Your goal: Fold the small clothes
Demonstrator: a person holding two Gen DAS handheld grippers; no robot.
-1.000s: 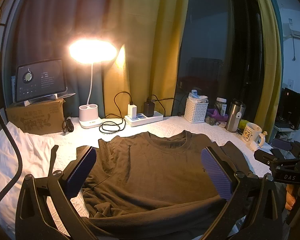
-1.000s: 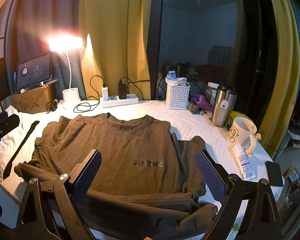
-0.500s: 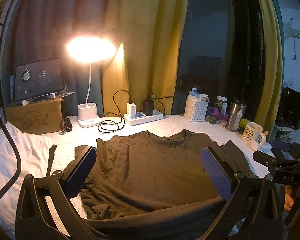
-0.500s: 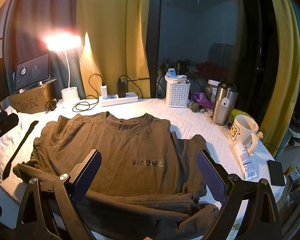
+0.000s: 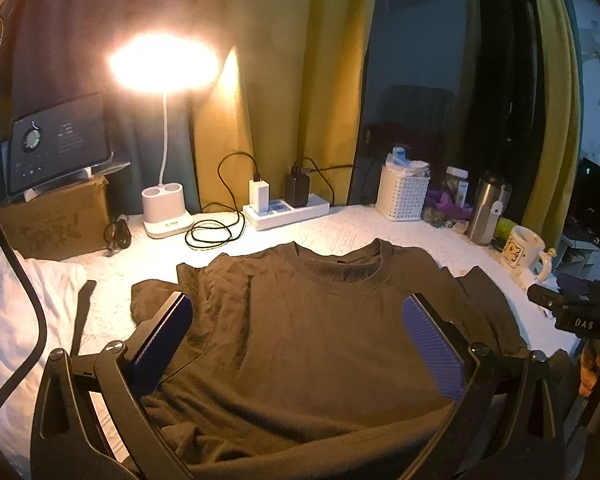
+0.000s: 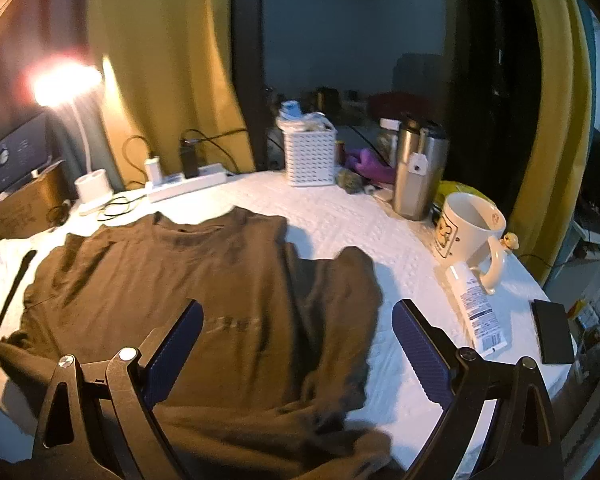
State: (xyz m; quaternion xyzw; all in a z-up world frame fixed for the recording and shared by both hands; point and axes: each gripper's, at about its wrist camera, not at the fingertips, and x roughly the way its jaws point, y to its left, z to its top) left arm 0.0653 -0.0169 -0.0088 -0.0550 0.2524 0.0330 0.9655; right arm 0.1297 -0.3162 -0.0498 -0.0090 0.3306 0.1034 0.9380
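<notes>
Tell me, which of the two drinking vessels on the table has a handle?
The cream mug with a cartoon print, standing at the table's right edge, has the looped handle. The steel tumbler behind it is tall, lidded and smooth-sided, with only a small tag hanging on it.

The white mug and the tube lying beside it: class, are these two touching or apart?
Cannot tell. In the right wrist view the tube's top end lies under the white mug's handle, and their outlines meet there, so neither a gap nor contact shows plainly.

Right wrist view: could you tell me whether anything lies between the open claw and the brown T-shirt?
Nothing visible does. The right claw hovers open over the T-shirt; the mug and tube sit off to its right.
</notes>
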